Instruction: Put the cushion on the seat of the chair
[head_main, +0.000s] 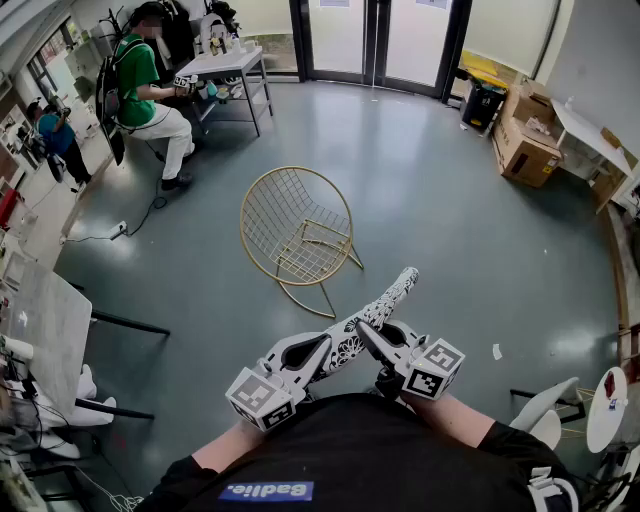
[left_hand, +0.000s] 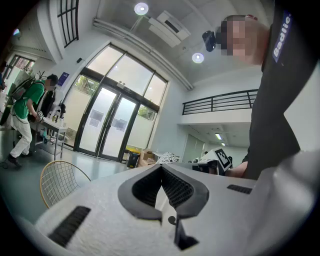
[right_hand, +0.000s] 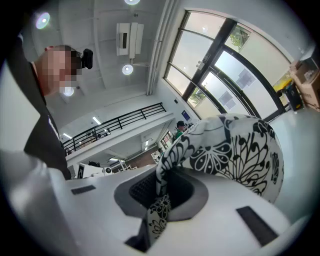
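The black-and-white flowered cushion hangs edge-on in front of me, slanting up and to the right. My right gripper is shut on its near edge; in the right gripper view the fabric runs pinched between the pads. My left gripper sits just left of the cushion's lower end with its jaws together. A thin white sliver shows between its pads, and I cannot tell what it is. The gold wire chair stands on the floor ahead, its seat bare.
A person in green sits by a grey table at the back left. Cardboard boxes line the right wall and glass doors are at the back. A white desk stands at my left.
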